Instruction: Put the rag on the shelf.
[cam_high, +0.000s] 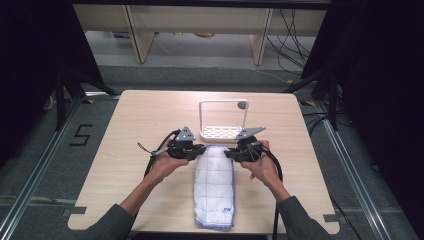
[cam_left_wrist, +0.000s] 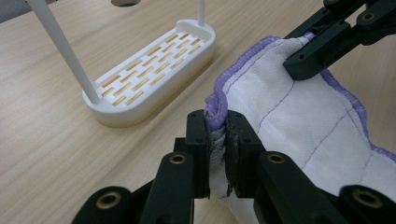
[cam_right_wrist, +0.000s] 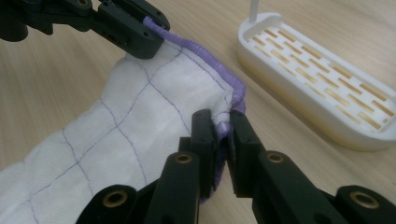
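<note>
i'm looking down at the wooden table (cam_high: 130, 125), where a folded white cloth (cam_high: 215, 187) with purple stitching and a purple hem is lying lengthwise, its near end close to the table's front edge and its far end just short of a white rack (cam_high: 223, 131) with a slotted base and a thin upright frame.

i'm holding the left gripper (cam_high: 199, 149) at the cloth's far left corner. in the left gripper view the jaws are standing narrow, pinching the bunched purple hem of that corner (cam_left_wrist: 217, 110) between the pads, with the fabric spreading out to the right of the jaws and the rack lying just beyond on the left.

i'm holding the right gripper (cam_high: 229, 153) at the far right corner. in the right gripper view its jaws are also clamping a fold of the hem (cam_right_wrist: 229, 120), with the quilted cloth running away to the left and the rack just beside it on the right.

the two grippers are facing each other across the cloth's far edge, which is hanging taut and slightly raised between them, while the rest of the cloth is resting on the table.
</note>
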